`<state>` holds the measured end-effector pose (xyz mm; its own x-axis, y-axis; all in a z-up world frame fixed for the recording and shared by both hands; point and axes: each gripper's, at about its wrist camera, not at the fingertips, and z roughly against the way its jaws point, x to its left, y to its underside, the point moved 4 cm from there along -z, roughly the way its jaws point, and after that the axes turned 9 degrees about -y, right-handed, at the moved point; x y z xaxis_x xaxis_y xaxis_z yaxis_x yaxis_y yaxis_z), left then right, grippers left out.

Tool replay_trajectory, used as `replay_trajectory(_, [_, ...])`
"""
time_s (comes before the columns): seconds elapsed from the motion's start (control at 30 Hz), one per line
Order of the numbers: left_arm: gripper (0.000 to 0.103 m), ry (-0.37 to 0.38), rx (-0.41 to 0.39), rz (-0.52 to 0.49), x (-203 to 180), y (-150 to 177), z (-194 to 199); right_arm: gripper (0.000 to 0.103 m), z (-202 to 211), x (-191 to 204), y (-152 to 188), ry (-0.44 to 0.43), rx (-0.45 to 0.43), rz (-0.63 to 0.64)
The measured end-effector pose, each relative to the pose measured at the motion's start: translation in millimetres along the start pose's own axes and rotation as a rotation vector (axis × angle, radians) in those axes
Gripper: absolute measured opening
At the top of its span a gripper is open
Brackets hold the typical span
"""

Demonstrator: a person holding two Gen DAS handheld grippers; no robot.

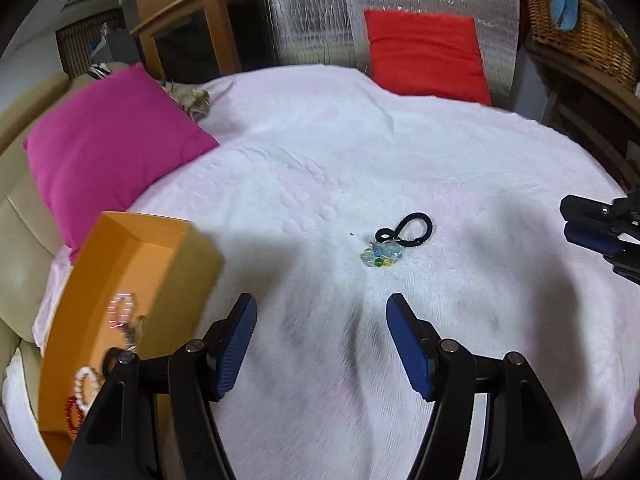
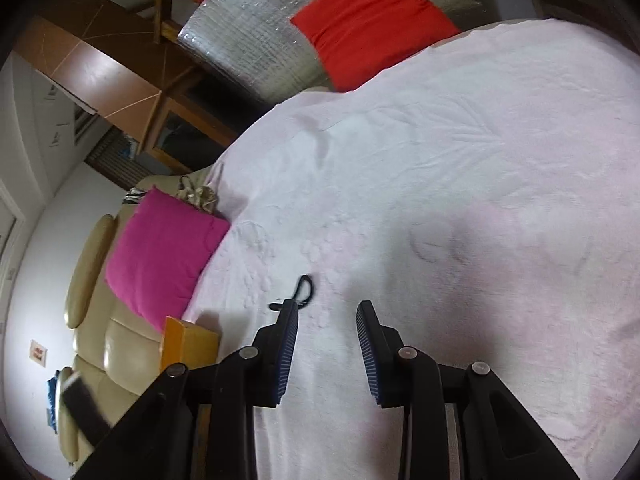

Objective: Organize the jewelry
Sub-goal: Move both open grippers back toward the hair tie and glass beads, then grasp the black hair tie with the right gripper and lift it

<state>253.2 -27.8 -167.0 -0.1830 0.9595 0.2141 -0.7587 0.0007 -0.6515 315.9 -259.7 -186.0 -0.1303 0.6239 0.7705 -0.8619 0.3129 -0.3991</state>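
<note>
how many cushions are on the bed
2. A pink cushion lies at the left edge of the bed, beside the orange box. A red cushion leans at the far side against the silver sheet. None seem hidden.

Bare pale bedspread (image 1: pixel 400 152) lies open around the black hair tie (image 1: pixel 406 230), while the orange box (image 1: pixel 132 264) and magenta cushion (image 1: pixel 108 148) crowd its left.
</note>
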Motion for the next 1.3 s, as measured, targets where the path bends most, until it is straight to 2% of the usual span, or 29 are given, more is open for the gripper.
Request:
replay_trajectory(0.17, [0.068,-0.001,0.045,0.05,-3.4,0.3,-31.0,0.033,-38.3,6.4,-0.3,0.016,0.083,0.044])
replay_trajectory(0.3, [0.068,0.026,0.1,0.082,1.1,8.8,-48.4,0.033,-73.0,8.1,-5.2,0.039,0.12,0.058])
replay_trajectory(0.37, [0.068,0.034,0.112,0.088,3.8,8.9,-51.4,0.033,-91.5,12.1,-6.7,0.083,0.132,0.098])
replay_trajectory(0.5, [0.068,0.034,0.088,0.1,8.3,3.3,-50.2,0.033,-120.0,18.2,-5.6,0.155,0.158,0.16])
replay_trajectory(0.67, [0.068,0.036,0.12,0.106,12.8,2.0,-61.3,0.033,-148.7,19.4,-3.6,0.256,0.155,0.232])
replay_trajectory(0.73, [0.068,0.042,0.118,0.106,13.9,1.4,-63.1,0.019,-152.9,23.7,-2.2,0.313,0.151,0.291])
replay_trajectory(0.77, [0.068,0.043,0.114,0.105,13.9,0.7,-63.1,0.006,-154.5,25.2,-1.2,0.332,0.154,0.318])
replay_trajectory(0.9, [0.068,0.054,0.114,0.118,14.3,-1.2,-65.5,0.006,-143.5,23.7,-5.2,0.344,0.123,0.32])
replay_trajectory(1.07, [0.068,0.083,0.095,0.091,0.6,-8.4,-66.5,0.006,-104.3,14.9,-14.4,0.318,0.072,0.265])
replay_trajectory(1.3, [0.068,0.132,0.076,0.06,-26.9,-17.7,-67.8,0.006,-73.8,-10.3,-12.0,0.319,0.083,0.201])
